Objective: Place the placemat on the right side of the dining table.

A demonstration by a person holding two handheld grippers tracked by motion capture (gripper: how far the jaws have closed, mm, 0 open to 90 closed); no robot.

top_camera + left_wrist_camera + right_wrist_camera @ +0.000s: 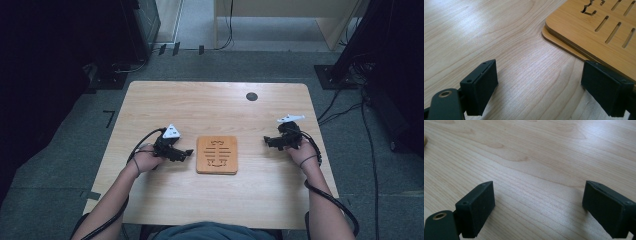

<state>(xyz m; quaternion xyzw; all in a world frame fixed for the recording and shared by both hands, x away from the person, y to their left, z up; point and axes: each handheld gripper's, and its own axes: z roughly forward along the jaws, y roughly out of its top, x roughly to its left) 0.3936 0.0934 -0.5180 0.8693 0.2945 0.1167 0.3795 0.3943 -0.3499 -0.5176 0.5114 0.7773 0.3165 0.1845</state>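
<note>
A square bamboo board [217, 154] with cut-out slots lies flat in the middle of the light wooden table [215, 107]. My left gripper [186, 153] rests low on the table just left of the board, pointing at it, jaws wide apart with only bare wood between them. In the left gripper view the board [596, 27] fills the upper right, and it looks like two stacked layers at the corner. My right gripper [268, 141] sits right of the board, pointing left, and its jaws are open. My right gripper [537, 205] has bare tabletop between its jaws.
A small round dark hole [252, 96] marks the table's far right part. Dark equipment and cables stand on the grey floor [60, 145] around the table. A person's forearms come in from the bottom edge.
</note>
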